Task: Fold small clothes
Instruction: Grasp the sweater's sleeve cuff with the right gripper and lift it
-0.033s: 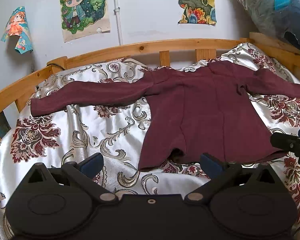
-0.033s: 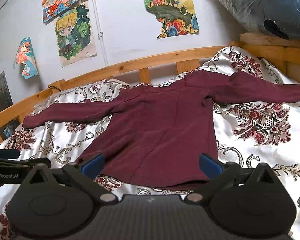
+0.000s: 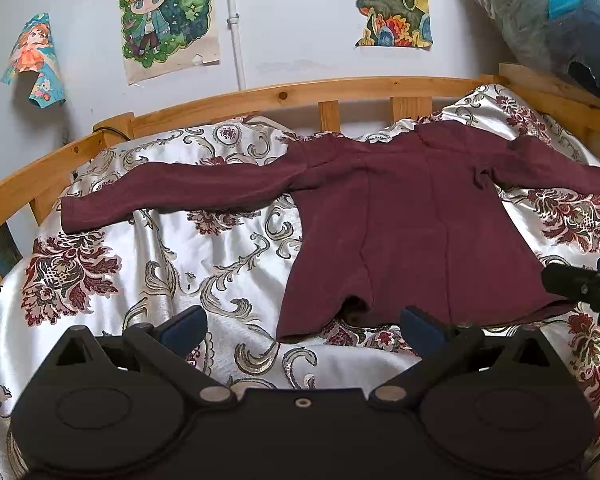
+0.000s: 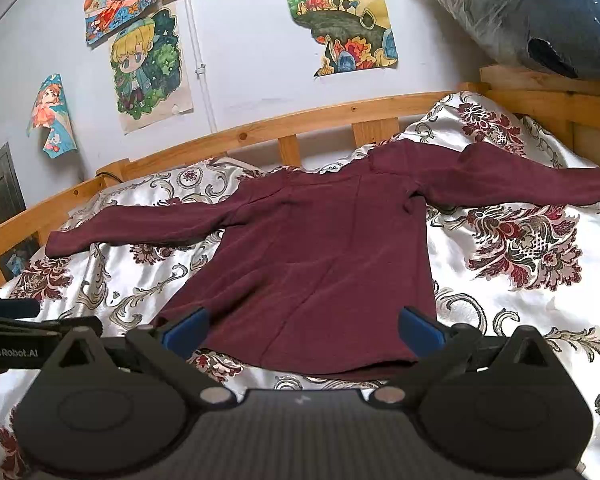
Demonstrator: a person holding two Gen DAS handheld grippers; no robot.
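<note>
A maroon long-sleeved top (image 3: 412, 216) lies flat on the bed with both sleeves spread out sideways, its hem toward me. My left gripper (image 3: 302, 328) is open just in front of the hem's left corner, with nothing between its blue pads. In the right wrist view the same top (image 4: 320, 248) fills the middle. My right gripper (image 4: 302, 330) is open, its pads straddling the hem just above the cloth. The right gripper's tip (image 3: 580, 288) also shows at the left wrist view's right edge.
A shiny white floral bedspread (image 3: 204, 264) covers the bed. A wooden rail (image 3: 284, 96) runs along the far side against a wall with drawn posters (image 3: 168, 20). A plastic-wrapped bundle (image 4: 540, 12) sits at the far right corner.
</note>
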